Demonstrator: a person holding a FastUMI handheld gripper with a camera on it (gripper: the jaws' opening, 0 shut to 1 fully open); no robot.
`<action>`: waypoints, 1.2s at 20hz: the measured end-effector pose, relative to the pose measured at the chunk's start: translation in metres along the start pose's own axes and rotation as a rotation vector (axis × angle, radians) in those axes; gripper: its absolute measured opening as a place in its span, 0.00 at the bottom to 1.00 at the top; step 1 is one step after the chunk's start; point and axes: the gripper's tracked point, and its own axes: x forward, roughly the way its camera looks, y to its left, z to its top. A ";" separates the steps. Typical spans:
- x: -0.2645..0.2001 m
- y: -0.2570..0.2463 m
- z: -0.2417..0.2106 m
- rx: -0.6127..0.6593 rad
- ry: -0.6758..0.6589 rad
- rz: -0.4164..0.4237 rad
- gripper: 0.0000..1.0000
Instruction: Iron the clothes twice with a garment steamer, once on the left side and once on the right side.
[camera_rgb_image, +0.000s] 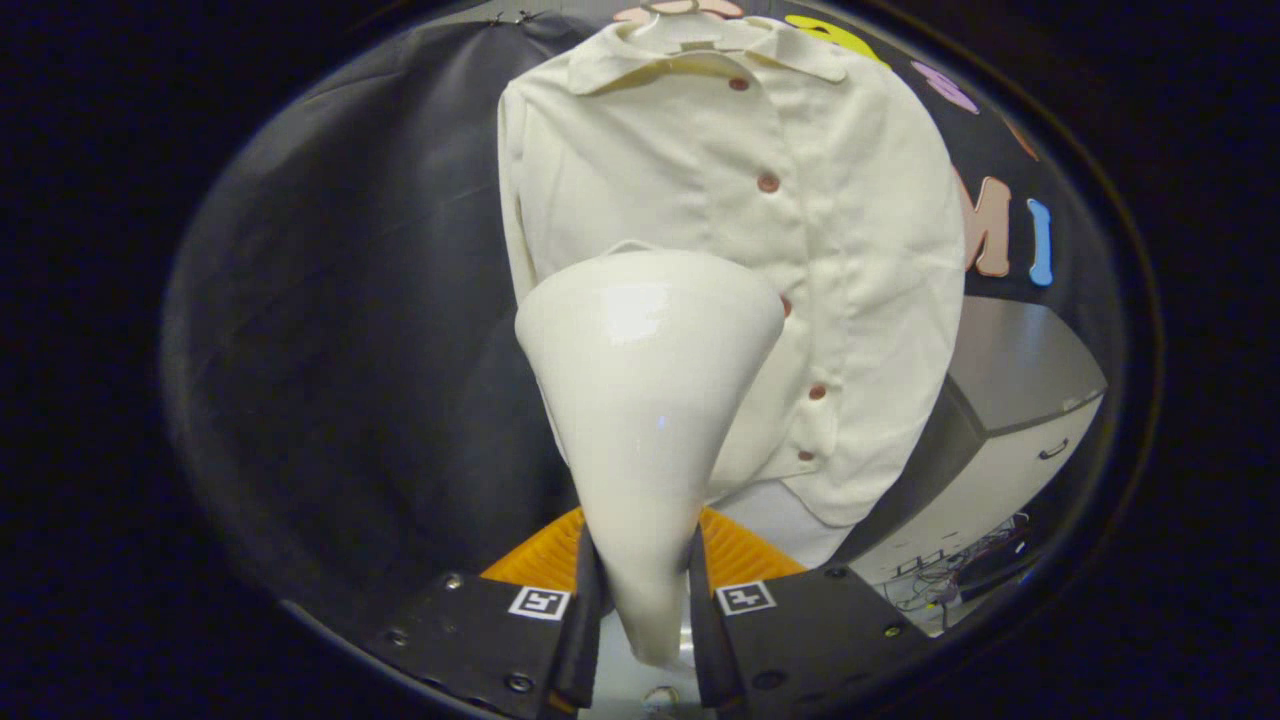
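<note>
A cream, cone-shaped garment steamer (645, 400) stands up between my fingers, and my gripper (645, 590) is shut on its narrow handle. Its wide head points at a cream shirt (830, 230) with reddish-brown buttons, which hangs on a hanger (680, 12) against the black cloth wall. The steamer head sits over the shirt's lower left panel, left of the button line, and hides that part of the shirt. Whether the head touches the cloth cannot be told.
A grey and white cabinet (1010, 420) with a drawer handle stands to the right of the shirt. Tangled cables (960, 575) lie on the floor near its base. Black cloth (360, 330) covers the wall left of the shirt.
</note>
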 end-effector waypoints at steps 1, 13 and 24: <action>-0.003 -0.001 0.009 0.001 -0.026 0.004 0.39; -0.047 -0.060 0.133 0.027 -0.269 -0.074 0.38; -0.003 -0.112 0.176 0.039 -0.203 -0.114 0.39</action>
